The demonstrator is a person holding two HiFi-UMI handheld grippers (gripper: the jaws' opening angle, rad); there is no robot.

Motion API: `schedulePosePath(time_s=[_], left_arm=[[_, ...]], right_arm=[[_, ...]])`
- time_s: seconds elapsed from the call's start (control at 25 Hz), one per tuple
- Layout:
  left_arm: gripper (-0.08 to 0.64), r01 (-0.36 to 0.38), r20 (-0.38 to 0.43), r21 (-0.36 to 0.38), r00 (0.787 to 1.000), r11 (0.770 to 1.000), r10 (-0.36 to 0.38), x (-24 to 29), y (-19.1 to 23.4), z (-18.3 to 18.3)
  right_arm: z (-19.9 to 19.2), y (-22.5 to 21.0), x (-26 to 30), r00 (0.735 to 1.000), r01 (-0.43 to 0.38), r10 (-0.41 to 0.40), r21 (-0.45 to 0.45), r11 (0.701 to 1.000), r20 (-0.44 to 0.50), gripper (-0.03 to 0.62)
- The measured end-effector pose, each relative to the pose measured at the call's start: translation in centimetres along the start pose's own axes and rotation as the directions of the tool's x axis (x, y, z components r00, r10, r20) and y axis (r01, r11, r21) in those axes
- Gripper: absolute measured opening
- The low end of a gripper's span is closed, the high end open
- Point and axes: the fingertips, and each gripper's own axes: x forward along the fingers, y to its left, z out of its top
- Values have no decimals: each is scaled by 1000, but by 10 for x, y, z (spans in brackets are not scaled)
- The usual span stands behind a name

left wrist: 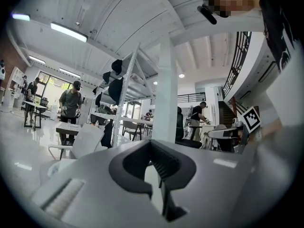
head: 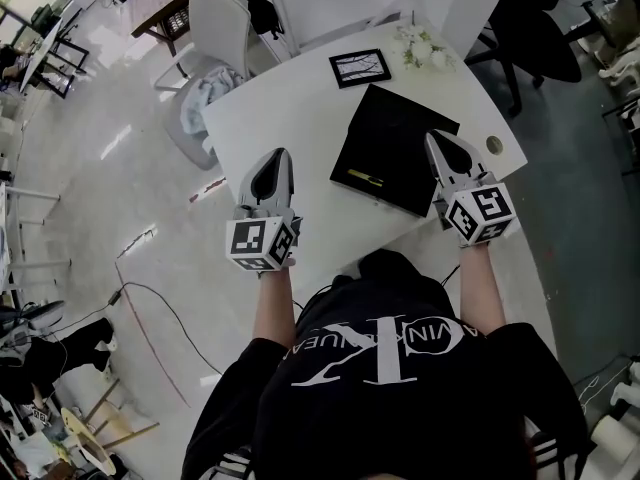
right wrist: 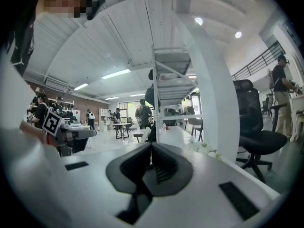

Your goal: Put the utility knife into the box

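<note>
Above a white table point(head: 268, 118) and black box point(head: 392, 140), left gripper point(head: 276, 160) and right gripper point(head: 438, 141) have jaws pressed together; shirt point(head: 400, 353): Calvin Klein.

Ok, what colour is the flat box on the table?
The box is black; the head view shows it best.

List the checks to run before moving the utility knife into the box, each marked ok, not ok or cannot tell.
1. Left gripper empty: ok.
2. Right gripper empty: ok.
3. Jaws apart for a grasp: not ok, both pairs are together.
4. Knife located: cannot tell; a yellow strip at the box near edge may be it.
5. Box open: cannot tell.
6. Picture frame and flowers apart from box: ok.
</note>
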Motion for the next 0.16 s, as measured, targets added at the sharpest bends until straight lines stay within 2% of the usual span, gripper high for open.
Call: schedulePosePath(time_s=[0.16], left_arm=[[11, -3, 0, -2, 1000, 1000, 3, -1, 2, 2]], right_arm=[[2, 2, 2, 1000, -3, 3, -2, 1000, -1, 15]])
